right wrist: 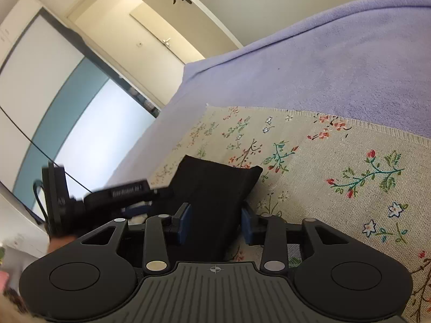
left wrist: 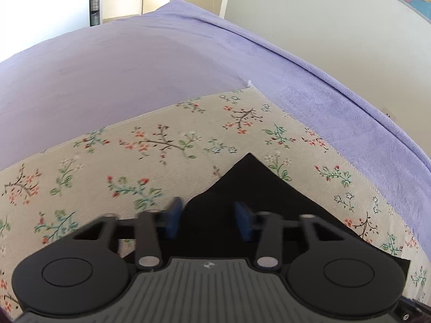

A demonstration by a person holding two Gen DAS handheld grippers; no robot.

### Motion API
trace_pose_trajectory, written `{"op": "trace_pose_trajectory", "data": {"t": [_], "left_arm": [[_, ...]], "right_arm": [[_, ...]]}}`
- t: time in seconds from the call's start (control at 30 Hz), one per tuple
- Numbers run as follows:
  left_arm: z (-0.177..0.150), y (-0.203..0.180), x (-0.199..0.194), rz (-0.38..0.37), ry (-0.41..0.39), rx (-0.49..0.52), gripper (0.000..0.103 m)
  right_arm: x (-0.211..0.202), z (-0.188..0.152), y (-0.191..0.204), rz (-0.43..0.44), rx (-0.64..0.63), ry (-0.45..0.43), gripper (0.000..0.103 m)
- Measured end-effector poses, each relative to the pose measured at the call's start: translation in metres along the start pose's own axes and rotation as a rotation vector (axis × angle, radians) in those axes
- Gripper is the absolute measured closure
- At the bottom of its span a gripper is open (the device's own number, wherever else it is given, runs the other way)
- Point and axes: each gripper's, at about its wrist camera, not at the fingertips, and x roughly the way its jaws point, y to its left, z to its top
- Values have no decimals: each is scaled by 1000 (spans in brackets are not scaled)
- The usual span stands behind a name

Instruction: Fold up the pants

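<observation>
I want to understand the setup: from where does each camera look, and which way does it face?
Left wrist: sits on the left gripper, looks down and forward over the black pants on the floral cloth; its open blue fingers show.
Right wrist: sits on the right gripper, looks along the pants toward a door; the left gripper shows.
Shared: pants, floral cloth, purple blanket.

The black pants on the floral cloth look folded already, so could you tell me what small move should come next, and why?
Probably lift both grippers away: the left gripper and right gripper stand open over the compact black pants lying on the floral cloth.
</observation>
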Motion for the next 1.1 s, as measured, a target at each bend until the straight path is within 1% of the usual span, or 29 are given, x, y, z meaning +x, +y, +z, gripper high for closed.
{"op": "trace_pose_trajectory", "data": {"t": [0.03,0.07,0.1,0.2,0.33,0.47,0.53,0.63,0.67,0.7,0.73,0.77,0.8,0.83,0.87,0.9,1.03,1.07,1.1], "left_arm": [[1,-4,1,-8,2,2,55],[2,-9,-1,9,-11,1,55],[3,-15,-3,36,-31,13,55],[7,-29,-11,76,-111,16,55],[14,-42,-14,81,-179,16,55],[9,-50,-3,80,-216,-3,54],[4,-50,5,99,-237,-29,53],[1,-51,12,122,-232,-38,47],[0,-52,10,133,-238,-40,41],[0,-52,6,140,-246,-45,34],[1,-52,1,137,-251,-53,29],[1,-51,-6,136,-253,-64,21],[1,-48,-15,137,-256,-79,12],[0,-46,-22,141,-259,-88,7],[-2,-45,-32,149,-258,-89,1],[-5,-43,-43,160,-259,-83,0],[-23,-29,-90,206,-223,-52,0],[-30,-23,-104,222,-217,-58,0],[-37,-15,-119,239,-209,-72,0]], "right_arm": [[1,-1,2,-12,-19,-1,83],[2,-2,4,-23,-35,1,94],[2,-3,4,-29,-41,3,100],[-1,-3,5,-33,-50,-21,101],[-10,0,13,-45,-106,-104,101],[-14,5,12,-90,-129,-165,101],[-14,7,11,-114,-137,-178,101],[-14,8,11,-159,-160,-183,99],[-13,8,12,-186,-167,-187,94],[-11,9,13,-218,-179,-197,93],[-11,10,13,-233,-190,-200,91],[-14,11,12,-237,-198,-195,83],[-15,12,12,-231,-203,-190,72],[-16,13,12,-219,-204,-189,64],[-18,14,13,-207,-207,-190,48],[-20,14,16,-197,-217,-195,39],[-28,15,29,-168,-282,-201,31],[-29,15,31,-158,-290,-194,27],[-30,16,33,-146,-294,-180,25]]}}
